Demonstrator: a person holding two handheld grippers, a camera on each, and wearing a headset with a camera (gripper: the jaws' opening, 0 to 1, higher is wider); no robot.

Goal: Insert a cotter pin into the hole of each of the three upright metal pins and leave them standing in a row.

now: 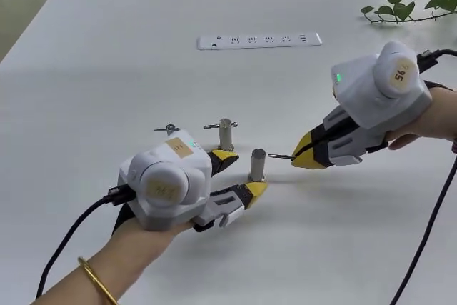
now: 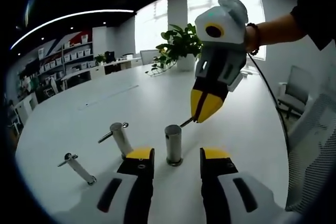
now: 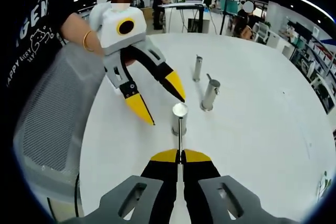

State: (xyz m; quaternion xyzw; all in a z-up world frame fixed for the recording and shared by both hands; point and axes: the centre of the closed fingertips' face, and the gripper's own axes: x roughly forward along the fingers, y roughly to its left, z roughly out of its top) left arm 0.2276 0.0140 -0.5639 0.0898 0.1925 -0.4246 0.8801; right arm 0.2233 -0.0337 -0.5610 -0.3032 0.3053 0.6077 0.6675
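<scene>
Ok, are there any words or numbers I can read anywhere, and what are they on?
"95": tan sticker on the right gripper, turned sideways.
"GEN": black shirt, cut off at the edge; the small line under it is too blurred.
Too blurred: the faded sticker on the left gripper.
Too small: marks on the power strip.

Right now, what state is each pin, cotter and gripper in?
Far pin, upright, cotter fitted.
Middle pin, upright, cotter fitted.
Near pin, upright, no cotter in it.
Held cotter, level, tip at the near pin's side, not through it.
Left gripper, open, jaws flanking the near pin, not clamped.
Right gripper, jaws shut on the held cotter.
</scene>
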